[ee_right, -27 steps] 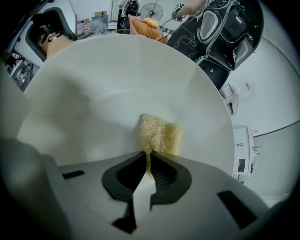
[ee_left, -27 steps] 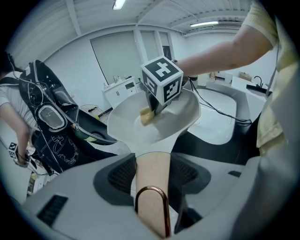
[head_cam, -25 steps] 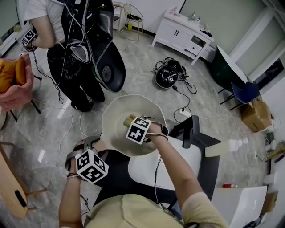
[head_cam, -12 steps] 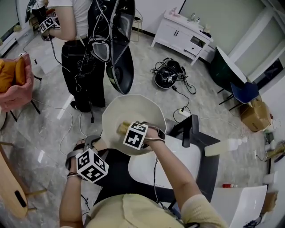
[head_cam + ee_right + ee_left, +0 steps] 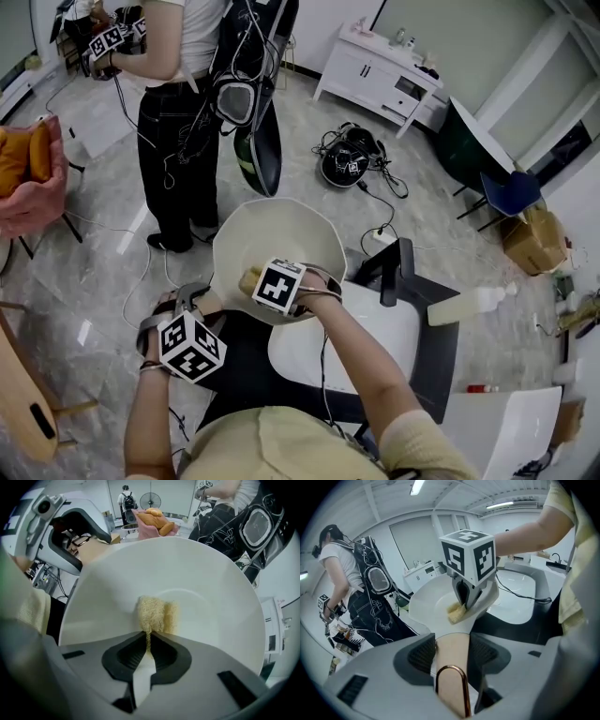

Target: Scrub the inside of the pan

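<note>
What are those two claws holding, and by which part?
The left gripper clamps the pan by its handle; the right gripper pinches the scrubber by its near edge.

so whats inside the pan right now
A yellowish scrub pad, pinched in the right tool, sits against the white inside of the pan. The rest of the inside looks bare. The patch under the pad is covered and can't be judged.

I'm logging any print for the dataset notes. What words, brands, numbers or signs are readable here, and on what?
No words or numbers can be read in any view.
The two marker cubes: black-and-white square patterns only, no letters.
The pan and scrub pad: no print.
The pale bottle at the head view's right: any label is too small to read.
</note>
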Demonstrator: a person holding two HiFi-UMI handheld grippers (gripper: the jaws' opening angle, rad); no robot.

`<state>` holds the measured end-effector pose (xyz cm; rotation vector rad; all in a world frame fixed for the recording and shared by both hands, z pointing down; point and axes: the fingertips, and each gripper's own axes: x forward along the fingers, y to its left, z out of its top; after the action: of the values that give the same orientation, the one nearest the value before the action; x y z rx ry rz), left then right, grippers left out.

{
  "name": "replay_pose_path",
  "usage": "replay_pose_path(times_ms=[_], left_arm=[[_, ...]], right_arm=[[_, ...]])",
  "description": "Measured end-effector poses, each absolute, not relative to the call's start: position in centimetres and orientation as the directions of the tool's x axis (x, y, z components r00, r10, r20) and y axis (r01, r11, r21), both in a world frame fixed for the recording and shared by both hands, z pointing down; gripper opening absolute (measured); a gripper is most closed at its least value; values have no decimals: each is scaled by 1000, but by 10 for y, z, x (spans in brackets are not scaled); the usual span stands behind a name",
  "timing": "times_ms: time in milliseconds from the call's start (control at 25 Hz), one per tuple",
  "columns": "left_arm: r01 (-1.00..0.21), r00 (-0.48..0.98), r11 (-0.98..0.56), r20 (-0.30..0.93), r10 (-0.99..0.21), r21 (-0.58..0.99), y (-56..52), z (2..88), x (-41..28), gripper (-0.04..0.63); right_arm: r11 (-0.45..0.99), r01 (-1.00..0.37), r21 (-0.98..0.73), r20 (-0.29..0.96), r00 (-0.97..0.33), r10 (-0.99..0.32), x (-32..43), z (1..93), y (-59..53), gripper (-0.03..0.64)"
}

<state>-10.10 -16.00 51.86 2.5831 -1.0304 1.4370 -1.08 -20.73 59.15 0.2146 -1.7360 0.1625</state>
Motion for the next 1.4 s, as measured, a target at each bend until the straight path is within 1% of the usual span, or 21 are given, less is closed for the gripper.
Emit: replay_pose_path(times_ms=[160, 360, 600, 800, 1080, 1200, 1320, 1400], left_arm=[[-555, 375, -781, 753, -541, -285, -159, 516, -100, 238], [-574, 390, -771, 736, -554, -276, -157, 507, -103, 238], [-640, 453, -738, 671, -587, -213, -156, 483, -109, 233], [-695, 502, -705, 607, -617, -142, -157, 468, -115, 222], [-727, 576, -687, 526, -626, -21, -153, 447, -107, 178], [-738, 591, -674, 494, -638, 13, -150, 443, -104, 162], [-750, 603, -659, 458, -653, 48, -152, 437, -102, 125], [-749, 615, -658, 448, -649, 76, -152, 436, -101, 120]], right_arm=[[963, -256, -82, 982, -184, 35, -11, 588, -197, 40], [941, -246, -234, 957, -229, 178, -18, 581, -177, 40], [923, -259, -284, 936, -283, 209, -22, 569, -170, 40], [921, -272, -278, 922, -343, 177, -22, 554, -171, 38], [924, -307, -230, 914, -395, 96, -17, 534, -169, 40], [922, -329, -206, 903, -428, 49, -15, 526, -166, 40], [914, -364, -177, 889, -458, -11, -9, 516, -168, 40], [907, -389, -160, 878, -476, -49, -6, 508, -167, 40]])
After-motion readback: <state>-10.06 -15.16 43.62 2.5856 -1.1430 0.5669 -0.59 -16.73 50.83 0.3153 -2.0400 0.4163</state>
